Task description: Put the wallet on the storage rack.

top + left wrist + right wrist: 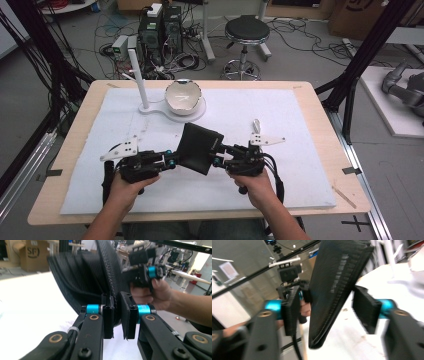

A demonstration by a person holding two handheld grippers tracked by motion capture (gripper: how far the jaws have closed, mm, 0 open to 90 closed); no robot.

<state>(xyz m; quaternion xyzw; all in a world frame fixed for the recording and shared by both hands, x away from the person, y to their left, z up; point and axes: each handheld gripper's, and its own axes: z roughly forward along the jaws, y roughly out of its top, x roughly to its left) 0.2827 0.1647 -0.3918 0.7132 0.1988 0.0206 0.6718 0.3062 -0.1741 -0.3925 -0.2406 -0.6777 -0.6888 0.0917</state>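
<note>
Black pouch point(199, 148) held up between both grippers.
Left gripper point(116, 315) clamped on its edge; right gripper point(329, 310) jaws straddle it, gaps both sides, not pressing.

We see the high view evenly lit from overhead, with soft, faint shadows. In the left gripper view the white foam table cover point(30, 315) glares, nearly washed out. The right gripper view is smeared by motion blur, its background bright and out of focus.

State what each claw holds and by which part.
The left claw is shut on the black pouch at its lower edge. The right claw straddles its other edge, pads apart from it.
</note>
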